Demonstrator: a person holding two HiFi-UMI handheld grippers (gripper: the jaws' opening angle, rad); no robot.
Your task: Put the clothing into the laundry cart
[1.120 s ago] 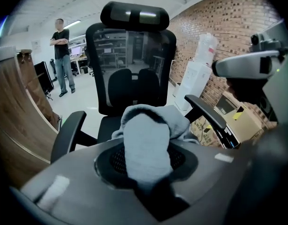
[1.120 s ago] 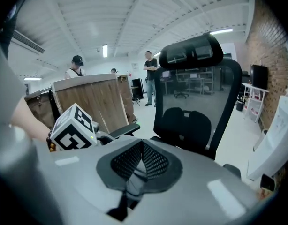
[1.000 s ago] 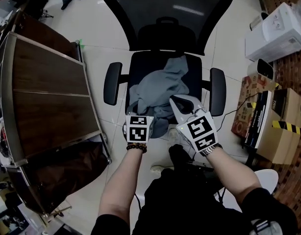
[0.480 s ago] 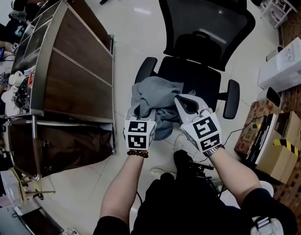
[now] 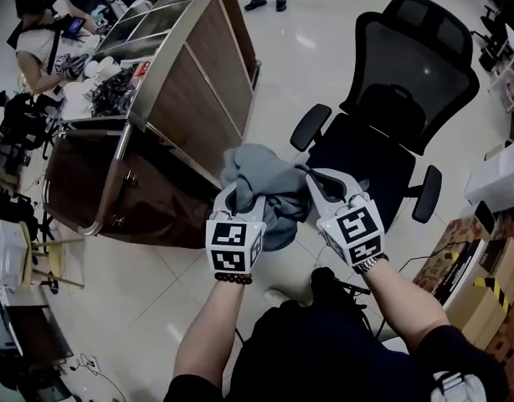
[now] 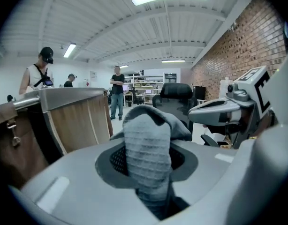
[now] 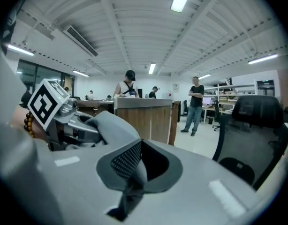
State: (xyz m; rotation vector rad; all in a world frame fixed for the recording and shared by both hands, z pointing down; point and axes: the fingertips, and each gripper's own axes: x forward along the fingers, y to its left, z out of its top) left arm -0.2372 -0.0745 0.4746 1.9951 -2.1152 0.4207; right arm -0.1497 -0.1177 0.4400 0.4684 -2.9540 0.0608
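Observation:
A grey garment [image 5: 264,182] hangs in the air between my two grippers, beside the black office chair [image 5: 391,132]. My left gripper [image 5: 240,198] is shut on a fold of it; in the left gripper view the ribbed grey cloth [image 6: 146,149] fills the gap between the jaws. My right gripper [image 5: 324,187] is shut on another edge, and a thin pinch of cloth [image 7: 130,182] shows between its jaws. The laundry cart [image 5: 190,82], wood-panelled with a metal frame, stands just left of the garment. It also shows as a cart [image 6: 73,121] in the left gripper view.
A person wearing a headset [image 5: 48,40] stands at the cart's far side, with cluttered items beside them. Another person [image 7: 196,102] stands farther back. Cardboard boxes [image 5: 483,266] and a white unit [image 5: 500,178] are at the right. A small stool [image 5: 27,262] stands at the left.
Both grippers have lifted the grey garment off the chair seat and carried it left, up beside the cart. The chair seat is now bare.

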